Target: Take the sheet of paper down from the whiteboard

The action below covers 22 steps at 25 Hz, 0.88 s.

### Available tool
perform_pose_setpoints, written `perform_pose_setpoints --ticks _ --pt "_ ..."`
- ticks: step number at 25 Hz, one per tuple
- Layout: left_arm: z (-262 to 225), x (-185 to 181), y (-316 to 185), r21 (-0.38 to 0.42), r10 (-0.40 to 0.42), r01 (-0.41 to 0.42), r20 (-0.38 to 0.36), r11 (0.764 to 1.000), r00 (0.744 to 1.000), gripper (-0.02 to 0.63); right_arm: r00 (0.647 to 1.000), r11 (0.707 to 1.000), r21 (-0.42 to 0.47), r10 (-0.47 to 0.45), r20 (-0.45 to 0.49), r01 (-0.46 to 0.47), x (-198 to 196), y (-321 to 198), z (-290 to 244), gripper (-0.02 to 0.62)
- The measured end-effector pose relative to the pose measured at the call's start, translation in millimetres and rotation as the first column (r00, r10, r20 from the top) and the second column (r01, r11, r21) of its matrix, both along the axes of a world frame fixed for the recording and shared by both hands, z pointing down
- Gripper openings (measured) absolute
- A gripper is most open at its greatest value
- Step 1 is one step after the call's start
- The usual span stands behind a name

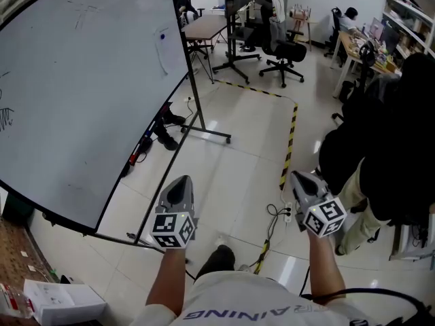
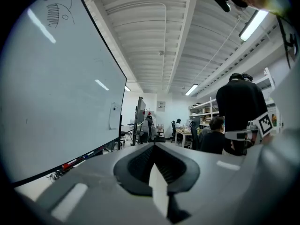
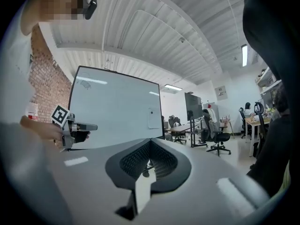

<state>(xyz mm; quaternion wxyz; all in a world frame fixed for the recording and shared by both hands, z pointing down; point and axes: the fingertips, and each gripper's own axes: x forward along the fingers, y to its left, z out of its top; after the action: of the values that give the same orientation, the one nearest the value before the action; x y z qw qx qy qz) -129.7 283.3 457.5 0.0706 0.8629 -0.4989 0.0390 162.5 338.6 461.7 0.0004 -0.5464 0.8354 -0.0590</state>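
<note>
Office floor, whiteboard (image 1: 81, 80) with paper (image 1: 162, 49) on it.
Left gripper (image 1: 181, 190) and right gripper (image 1: 304, 187) held level, jaws closed, empty.

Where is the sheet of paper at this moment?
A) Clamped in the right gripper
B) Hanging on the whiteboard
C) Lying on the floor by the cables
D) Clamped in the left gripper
B: the sheet of paper hangs near the right edge of the whiteboard under a small blue magnet, while the left gripper and right gripper are both shut, empty and clear of the board.
</note>
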Motion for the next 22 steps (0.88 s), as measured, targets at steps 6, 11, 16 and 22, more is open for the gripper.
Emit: perform_pose_setpoints --ticks 6,11,16,22 --pt "-4.0 5.3 -57.6 0.022 -0.019 0.019 -0.017 1.0 1.0 0.002 1.0 1.0 -0.007 -0.015 -0.01 0.015 5.7 -60.6 8.4 0.007" --pt "-3.6 14.0 -124.1 0.024 -0.013 0.013 -0.024 1.0 1.0 0.002 1.0 1.0 0.009 -0.012 -0.011 0.012 14.5 -128.1 5.4 0.008" --pt "-20.0 10.7 -197.1 0.039 -0.008 0.009 -0.026 0.999 1.0 0.002 1.0 1.0 0.023 -0.009 -0.008 0.009 12.3 -204.7 -12.0 0.008" --pt "-26.3 -12.3 -262.8 0.048 -0.027 0.028 -0.029 0.998 0.999 0.002 1.0 0.999 0.036 -0.027 -0.014 0.027 -8.1 -277.5 -23.4 0.007"
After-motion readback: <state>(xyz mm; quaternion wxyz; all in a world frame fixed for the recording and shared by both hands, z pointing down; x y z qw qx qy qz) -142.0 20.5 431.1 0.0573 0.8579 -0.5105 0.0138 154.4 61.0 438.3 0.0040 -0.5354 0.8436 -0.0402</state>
